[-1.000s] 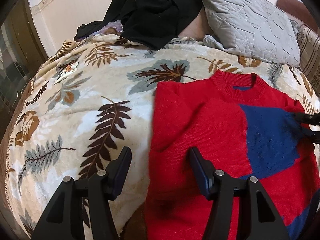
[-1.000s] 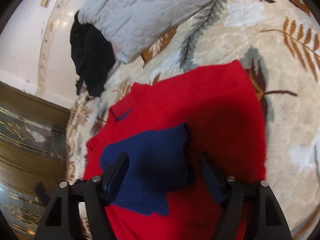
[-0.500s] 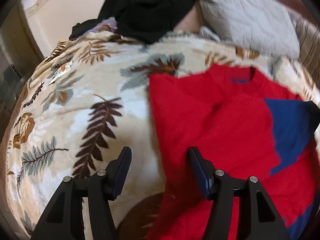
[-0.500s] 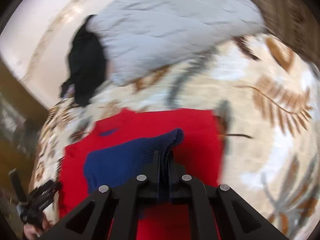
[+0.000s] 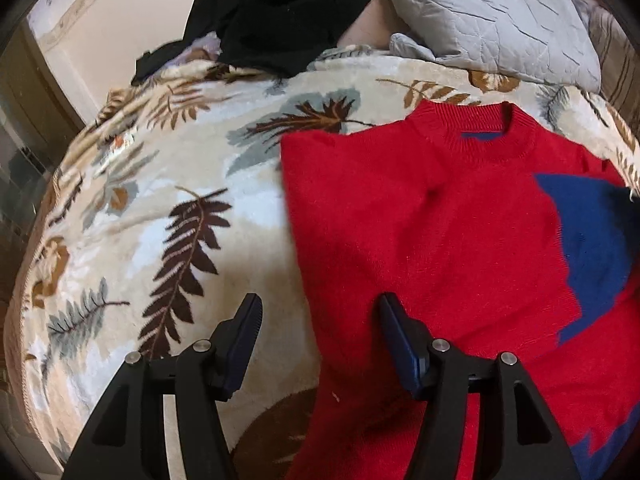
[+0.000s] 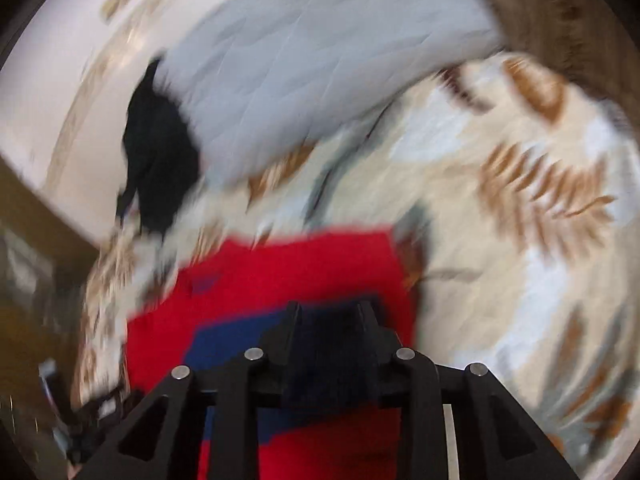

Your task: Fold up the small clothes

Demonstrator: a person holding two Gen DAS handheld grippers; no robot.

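Observation:
A red sweater (image 5: pixel 432 248) with a blue sleeve (image 5: pixel 592 240) folded across its front lies on the leaf-print blanket (image 5: pixel 168 200). My left gripper (image 5: pixel 320 344) is open and empty, low over the sweater's left edge, one finger over the blanket and one over the red knit. In the blurred right wrist view, my right gripper (image 6: pixel 330 320) is shut on the blue sleeve (image 6: pixel 228 344) over the red sweater (image 6: pixel 288 272).
A grey quilted pillow (image 5: pixel 492 16) and a heap of black clothes (image 5: pixel 280 12) lie at the head of the bed. The bed's left edge drops toward a wooden cabinet (image 5: pixel 24 128). The pillow (image 6: pixel 320 68) and black clothes (image 6: pixel 160 160) also show in the right wrist view.
My right gripper closed on the blue sleeve and is moving fast with it; the sleeve has shifted right across the sweater. My left gripper stayed open and moved slightly left.

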